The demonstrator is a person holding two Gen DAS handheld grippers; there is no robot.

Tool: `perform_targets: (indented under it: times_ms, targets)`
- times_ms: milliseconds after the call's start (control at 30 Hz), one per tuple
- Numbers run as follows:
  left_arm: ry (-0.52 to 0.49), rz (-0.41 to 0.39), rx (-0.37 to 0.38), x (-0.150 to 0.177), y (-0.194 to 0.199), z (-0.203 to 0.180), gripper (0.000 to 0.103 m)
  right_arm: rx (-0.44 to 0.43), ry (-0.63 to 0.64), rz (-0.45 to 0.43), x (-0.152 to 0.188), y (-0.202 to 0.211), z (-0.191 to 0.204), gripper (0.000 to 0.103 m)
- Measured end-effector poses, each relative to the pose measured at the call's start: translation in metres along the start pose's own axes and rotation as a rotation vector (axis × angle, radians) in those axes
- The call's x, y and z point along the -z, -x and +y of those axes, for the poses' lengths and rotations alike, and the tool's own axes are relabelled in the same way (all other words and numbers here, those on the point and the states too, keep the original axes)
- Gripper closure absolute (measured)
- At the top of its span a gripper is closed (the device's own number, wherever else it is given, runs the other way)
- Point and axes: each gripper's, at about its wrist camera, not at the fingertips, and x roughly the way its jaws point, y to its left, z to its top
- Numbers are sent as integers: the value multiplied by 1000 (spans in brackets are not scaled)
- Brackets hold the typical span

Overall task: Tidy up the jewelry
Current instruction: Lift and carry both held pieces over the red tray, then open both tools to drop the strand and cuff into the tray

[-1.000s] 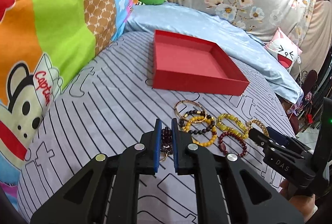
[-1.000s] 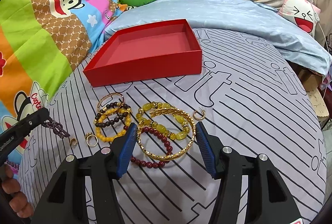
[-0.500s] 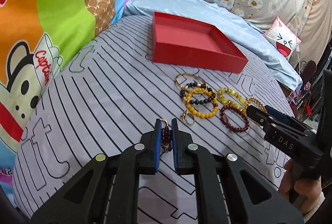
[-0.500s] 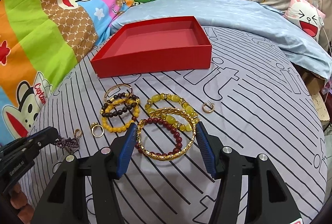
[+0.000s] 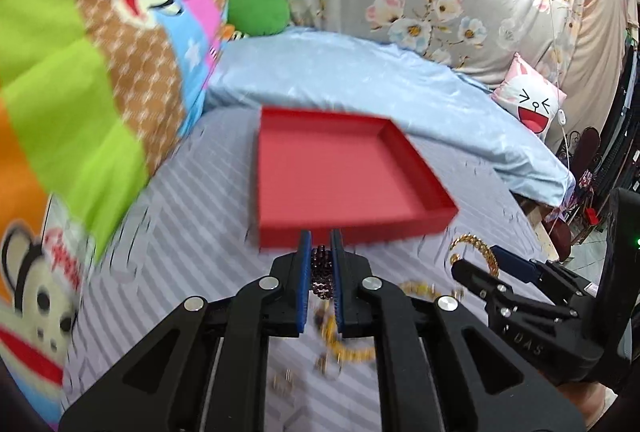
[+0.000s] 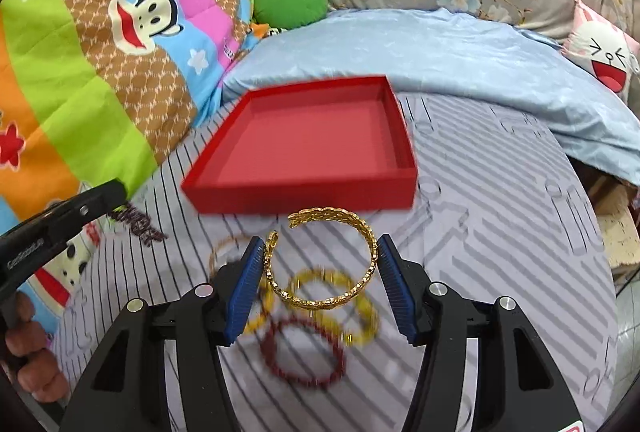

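So far nothing lies in the red box (image 6: 312,139) | my left gripper (image 5: 320,252) pinches a dark beaded bracelet (image 5: 321,272) near its front wall | my right gripper (image 6: 320,264) clasps the gold cuff bracelet (image 6: 324,260), lifted | yellow and red bead bracelets (image 6: 304,352) wait on the bed (image 6: 500,232).

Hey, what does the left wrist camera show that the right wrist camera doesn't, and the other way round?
Only the left wrist view shows the left tool from behind, shut on the dark beaded bracelet.

Only the right wrist view shows the whole open loop of the gold bangle held between the right tool's pads, plus the dark red bead bracelet on the striped sheet below.

Both show the red tray ahead with nothing in it, the green cushion, and part of the other tool.
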Motion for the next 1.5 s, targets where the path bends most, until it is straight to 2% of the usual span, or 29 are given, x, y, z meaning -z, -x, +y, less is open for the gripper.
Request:
perform_targets:
  times_ms: [133, 267, 400, 533, 933, 1333, 1400, 1467, 1500]
  targets:
    - [-28, -27, -8, -40, -27, -5, 94, -29, -1, 6, -41, -25, -6, 48]
    - [-38, -30, -11, -79, -63, -8, 94, -18, 24, 4, -78, -53, -8, 48]
    - [-34, 0, 8, -112, -103, -6, 94, -24, 27, 27, -113, -85, -12, 47]
    - [-32, 24, 15, -131, -135, -6, 94, -10, 43, 43, -135, -112, -15, 48]
    - [-28, 132, -35, -151, -213, 9, 94, 0, 34, 147, -160, -182, -23, 47]
    - [-12, 181, -50, -153, -244, 19, 93, 36, 50, 206, -167, -217, -22, 46]
    - [-13, 177, -59, -153, -245, 20, 89, 47, 53, 202, -168, -218, -22, 40]
    - [-8, 172, -72, -153, -243, 20, 68, 55, 52, 195, -167, -216, -24, 36]
    - [-5, 165, -80, -153, -241, 21, 65, 55, 52, 192, -167, -214, -24, 36]
